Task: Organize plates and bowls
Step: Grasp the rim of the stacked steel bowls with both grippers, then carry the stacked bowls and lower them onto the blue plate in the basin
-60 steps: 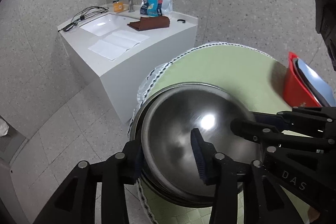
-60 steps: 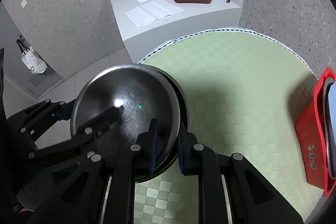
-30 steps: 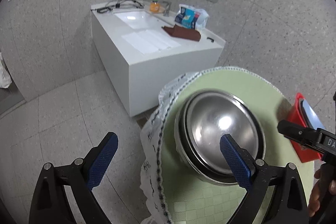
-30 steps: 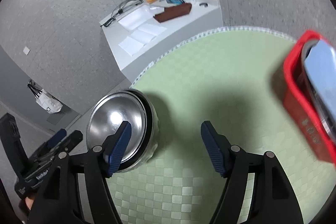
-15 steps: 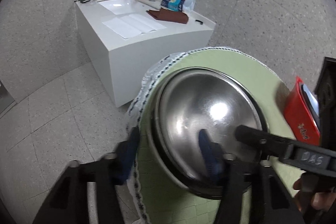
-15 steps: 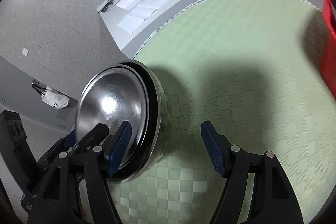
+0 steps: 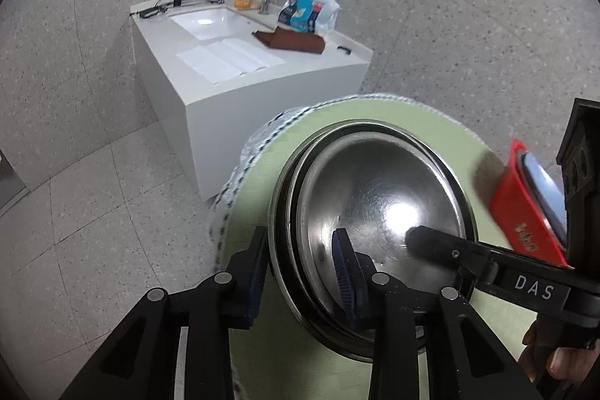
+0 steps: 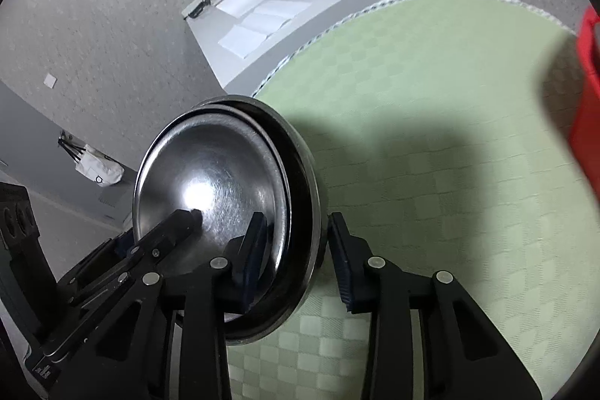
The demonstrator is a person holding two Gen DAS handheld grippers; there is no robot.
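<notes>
Half a second ago my right gripper (image 8: 296, 257) stood wide open beside the bowls; since then it has closed in so that its fingers straddle the near rim, one pad inside the inner bowl (image 8: 210, 182) and the other outside the outer bowl (image 8: 305, 212), with a visible gap left on the outer side, so it is only partly open and I cannot say it has a firm hold. My left gripper (image 7: 300, 268) likewise straddles the rim on its side, one blue pad in the bowl and the other outside, narrowed but apparently not pinching. Both bowls are polished steel, the smaller one nested in the larger, with a bright glare spot in the basin, and the stack sits at the edge of the round table (image 8: 431, 100) covered in a pale green checked cloth. At the far side of the table stands a red bin (image 7: 525, 223) with a bluish-grey flat piece leaning inside. Beyond the table I see a white counter (image 7: 262, 92) with a sink, white paper sheets (image 7: 228, 60), a brown cloth (image 7: 292, 42), a snack bag (image 7: 307, 12) and cables (image 7: 180, 0).
</notes>
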